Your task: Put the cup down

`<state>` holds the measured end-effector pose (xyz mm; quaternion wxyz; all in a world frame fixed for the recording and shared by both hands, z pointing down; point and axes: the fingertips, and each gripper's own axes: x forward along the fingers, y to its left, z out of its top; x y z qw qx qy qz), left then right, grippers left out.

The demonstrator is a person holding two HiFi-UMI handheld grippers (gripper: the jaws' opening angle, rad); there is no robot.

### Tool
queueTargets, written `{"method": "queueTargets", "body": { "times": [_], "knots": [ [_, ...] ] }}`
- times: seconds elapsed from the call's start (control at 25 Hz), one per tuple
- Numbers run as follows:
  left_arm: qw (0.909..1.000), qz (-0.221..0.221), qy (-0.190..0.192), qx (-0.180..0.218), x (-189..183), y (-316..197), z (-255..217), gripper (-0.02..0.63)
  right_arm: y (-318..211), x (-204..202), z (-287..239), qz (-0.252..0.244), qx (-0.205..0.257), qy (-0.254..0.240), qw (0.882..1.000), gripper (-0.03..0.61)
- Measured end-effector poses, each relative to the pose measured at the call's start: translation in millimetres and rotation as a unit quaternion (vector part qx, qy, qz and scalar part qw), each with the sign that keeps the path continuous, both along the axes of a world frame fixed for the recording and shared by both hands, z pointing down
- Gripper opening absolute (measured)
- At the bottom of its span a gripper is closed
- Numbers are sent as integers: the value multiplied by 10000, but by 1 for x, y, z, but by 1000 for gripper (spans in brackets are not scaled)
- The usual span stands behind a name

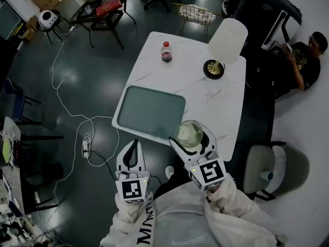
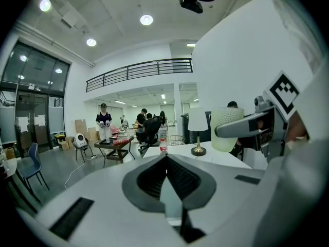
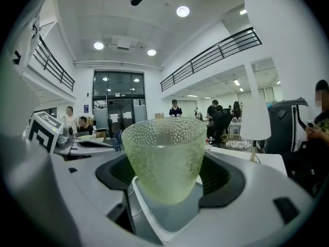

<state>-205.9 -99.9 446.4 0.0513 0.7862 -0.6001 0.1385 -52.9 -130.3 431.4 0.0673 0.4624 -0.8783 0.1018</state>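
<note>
Right gripper pinches the cup upright, seemingly held over the near right corner of the tray on the table; left gripper, jaws together and empty, sits off-table.

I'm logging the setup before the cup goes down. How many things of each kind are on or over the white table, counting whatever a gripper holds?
cup: 1, held in the right gripper
tray: 1
bottle: 1
lamp: 1
Total: 4
</note>
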Motion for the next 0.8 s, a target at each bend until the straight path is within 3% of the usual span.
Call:
{"method": "queueTargets", "body": {
  "times": [0.36,0.8],
  "knots": [
    [9997,62,215,97,10,-34,9,11,-29,-1,17,-4,69,122,9999,374],
    [9998,57,32,-165,10,-72,32,11,-63,7,44,40,-61,311,9995,373]
  ]
}}
